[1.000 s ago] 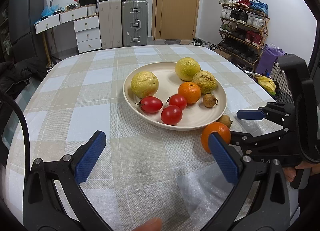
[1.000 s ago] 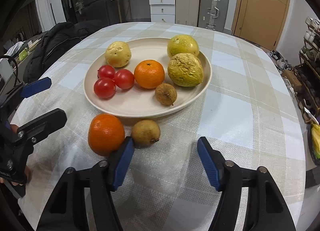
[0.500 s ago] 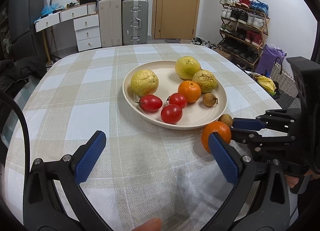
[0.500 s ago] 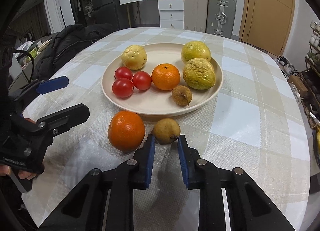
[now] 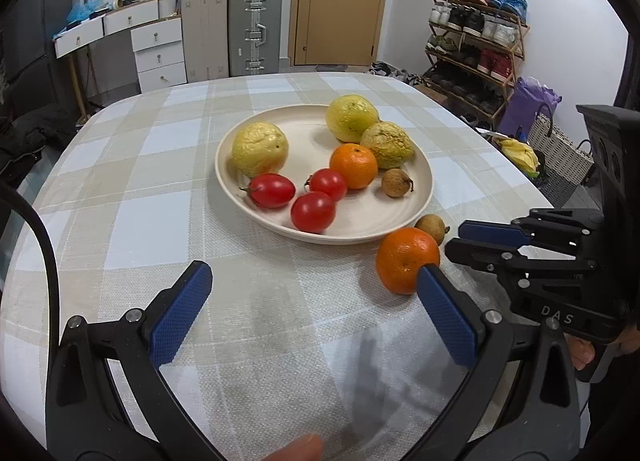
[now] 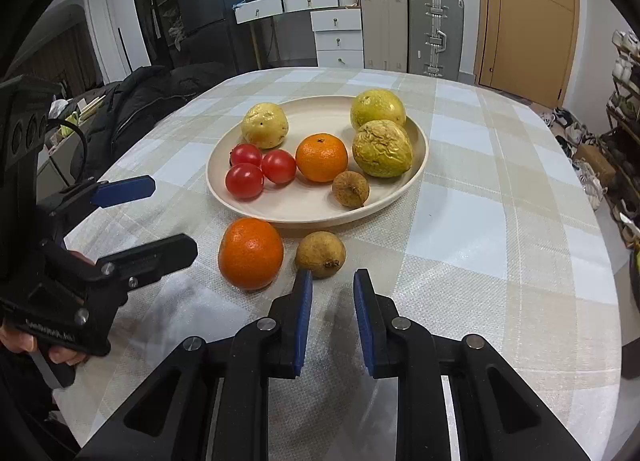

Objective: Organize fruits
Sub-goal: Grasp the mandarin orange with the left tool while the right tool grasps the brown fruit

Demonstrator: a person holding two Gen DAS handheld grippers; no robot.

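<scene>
Checked cloth covers the tabletop (image 6: 480, 197), where a cream plate (image 6: 418, 141) near the middle carries three tomatoes (image 6: 260, 169), an orange, three yellow-green fruits and a small brown fruit. Just off the plate's near rim a loose orange (image 6: 251, 253) and a brown fruit (image 6: 320, 254) lie side by side on the cloth. Right gripper (image 6: 330, 281) sits just short of the brown fruit, its jaws drawn close with nothing between them, while the left gripper (image 5: 314, 281) stands wide and empty beside the loose orange.
</scene>
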